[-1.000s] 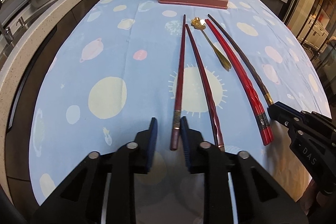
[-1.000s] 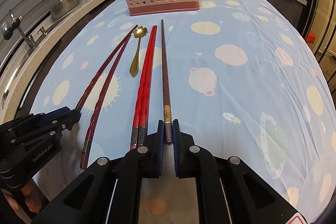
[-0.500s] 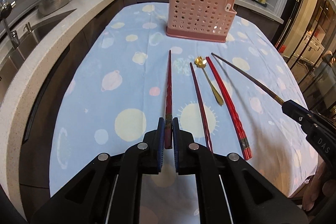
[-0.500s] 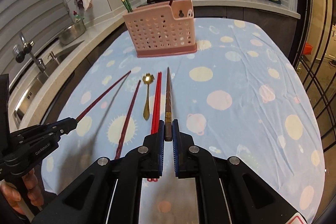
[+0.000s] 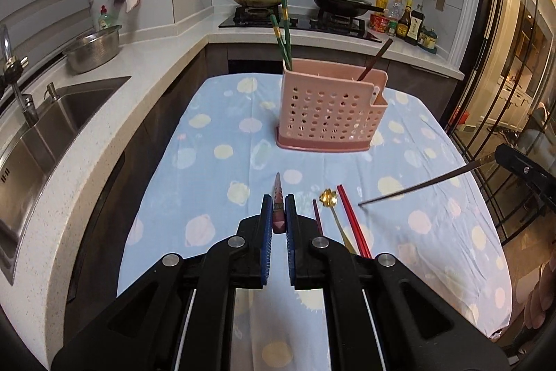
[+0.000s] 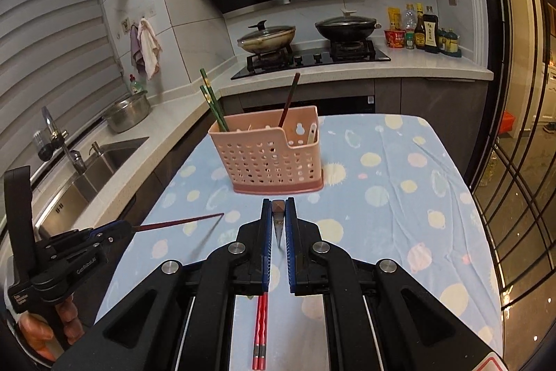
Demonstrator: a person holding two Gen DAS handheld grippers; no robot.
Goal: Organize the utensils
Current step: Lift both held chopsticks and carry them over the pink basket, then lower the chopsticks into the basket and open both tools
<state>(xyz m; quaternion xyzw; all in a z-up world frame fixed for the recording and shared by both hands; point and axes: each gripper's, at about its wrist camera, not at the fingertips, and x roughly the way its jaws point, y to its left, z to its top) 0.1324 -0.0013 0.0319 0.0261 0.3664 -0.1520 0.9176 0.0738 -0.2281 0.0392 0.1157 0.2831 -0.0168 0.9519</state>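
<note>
Pink holder with green chopsticks

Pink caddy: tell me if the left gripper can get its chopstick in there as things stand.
Probably yes. The left gripper is shut on a dark red chopstick lifted off the cloth, and only bare tablecloth lies between it and the pink caddy. Its open top already holds green chopsticks, with room beside them.

Open cloth is seen left of the pink basket and before it. Its top is partly taken by green chopsticks and a brown one; room is left between them.
</note>
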